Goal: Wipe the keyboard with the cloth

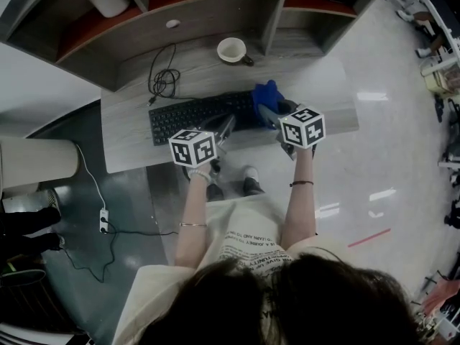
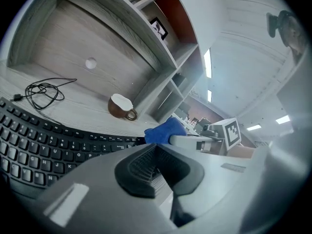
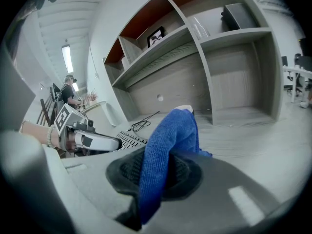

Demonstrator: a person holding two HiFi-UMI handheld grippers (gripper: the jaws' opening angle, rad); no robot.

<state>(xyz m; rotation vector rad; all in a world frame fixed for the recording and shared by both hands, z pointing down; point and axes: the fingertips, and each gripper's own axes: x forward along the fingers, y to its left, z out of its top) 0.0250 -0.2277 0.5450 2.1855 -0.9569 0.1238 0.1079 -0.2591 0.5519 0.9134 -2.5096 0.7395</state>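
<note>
The right gripper [image 1: 272, 115] has its fingers clamped on a blue cloth [image 3: 168, 145], which hangs over the right end of the black keyboard [image 1: 201, 115] near the table's [image 1: 129, 146] front edge. The left gripper [image 2: 155, 152] hovers above the keyboard's front, fingers together with nothing between them. A cup [image 1: 232, 50] and a coiled cable [image 1: 164, 82] sit towards the back edge.
</note>
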